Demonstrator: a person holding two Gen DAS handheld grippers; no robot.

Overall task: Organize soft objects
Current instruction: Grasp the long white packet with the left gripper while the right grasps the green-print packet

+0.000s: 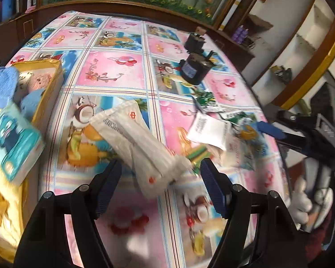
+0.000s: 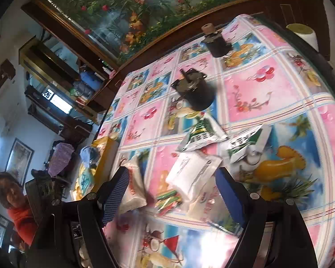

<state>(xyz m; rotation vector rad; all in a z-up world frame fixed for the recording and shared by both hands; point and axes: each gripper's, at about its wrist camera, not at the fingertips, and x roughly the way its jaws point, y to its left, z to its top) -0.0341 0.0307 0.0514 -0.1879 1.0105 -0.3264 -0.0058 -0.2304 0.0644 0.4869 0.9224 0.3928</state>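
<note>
Blurring white tissue pack [image 1: 143, 143] between tool [image 1: 160, 174] fingers

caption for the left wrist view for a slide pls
Open left gripper approaches a long white pack on the patterned tablecloth, box of soft items at left.

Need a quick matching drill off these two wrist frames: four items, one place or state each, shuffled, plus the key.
Items:
1. long white packet
2. blue towel
3. dark motor
4. left gripper

Places or states:
A. in the yellow box at the table's left edge
B. far part of the table, beyond the green-and-white sachets
C. open, fingers apart
D. lying slantwise, near end between the left fingers

Pairs: 1-D, 2-A, 3-B, 4-C
</note>
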